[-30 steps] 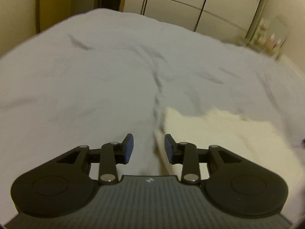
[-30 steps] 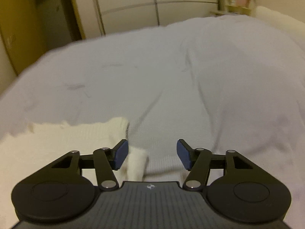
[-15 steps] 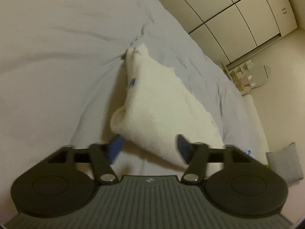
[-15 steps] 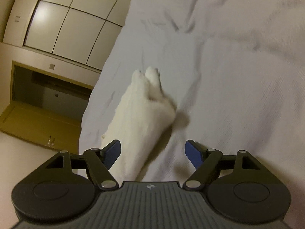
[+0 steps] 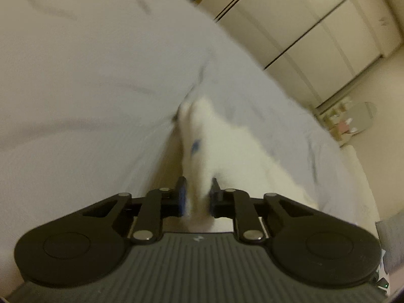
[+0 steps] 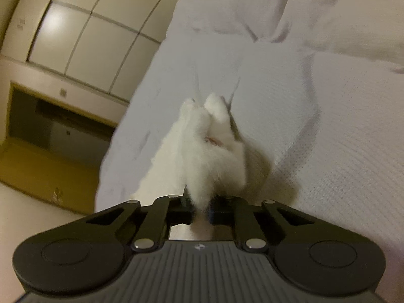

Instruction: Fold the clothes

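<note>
A cream-white knitted garment (image 5: 227, 149) lies on a pale grey-blue bed (image 5: 88, 88). My left gripper (image 5: 197, 198) is shut on one edge of it, and the fabric bunches up between the blue pads. The view is blurred by motion; a small blue mark shows on the cloth. In the right wrist view the same white garment (image 6: 204, 151) runs away from my right gripper (image 6: 201, 208), which is shut on another edge, with two rounded folds at its far end. The bed (image 6: 315, 139) lies under it.
White wardrobe doors (image 5: 303, 25) stand beyond the bed, with a small shelf of items and a round mirror (image 5: 363, 118) at the right. A grey cushion (image 5: 391, 234) sits low right. A dark wooden alcove (image 6: 50, 126) and floor lie left of the bed's edge.
Both grippers went from open around the garment's edges to shut on the fabric. The left view has swung and is blurred with motion.
</note>
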A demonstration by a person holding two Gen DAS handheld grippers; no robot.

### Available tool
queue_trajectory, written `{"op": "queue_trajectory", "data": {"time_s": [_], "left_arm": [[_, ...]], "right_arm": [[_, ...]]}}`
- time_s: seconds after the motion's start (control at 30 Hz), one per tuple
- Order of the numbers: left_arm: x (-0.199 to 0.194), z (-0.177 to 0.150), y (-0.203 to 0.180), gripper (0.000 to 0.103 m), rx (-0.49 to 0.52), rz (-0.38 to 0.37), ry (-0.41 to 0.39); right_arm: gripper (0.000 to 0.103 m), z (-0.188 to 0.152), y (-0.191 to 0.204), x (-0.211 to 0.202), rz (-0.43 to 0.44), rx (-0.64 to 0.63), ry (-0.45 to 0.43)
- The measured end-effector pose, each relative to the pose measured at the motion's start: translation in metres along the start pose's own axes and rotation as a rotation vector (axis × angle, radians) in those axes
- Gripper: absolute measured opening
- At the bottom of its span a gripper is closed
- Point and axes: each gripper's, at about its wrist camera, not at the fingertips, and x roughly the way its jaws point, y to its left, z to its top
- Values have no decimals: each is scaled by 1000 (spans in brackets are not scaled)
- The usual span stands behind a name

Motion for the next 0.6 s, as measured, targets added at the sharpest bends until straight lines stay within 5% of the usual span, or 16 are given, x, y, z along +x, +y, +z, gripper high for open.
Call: {"op": "queue_trajectory", "data": {"time_s": [0.2, 0.33, 0.4, 0.47, 0.6], "left_arm": [[-62, -16, 4, 13, 67, -36, -12], [-64, -48, 25, 15, 135, 10, 107], [-63, -48, 32, 19, 168, 19, 154], [-69, -43, 35, 21, 204, 21, 171], [-101, -12, 21, 25, 348, 55, 95]], "right_arm": [[9, -21, -3, -65, 53, 29, -21], [11, -44, -18, -96, 35, 20, -9], [18, -53, -39, -106, -21, 24, 20], [38, -50, -48, -118, -62, 1, 17], [43, -35, -52, -140, -115, -73, -4]]}}
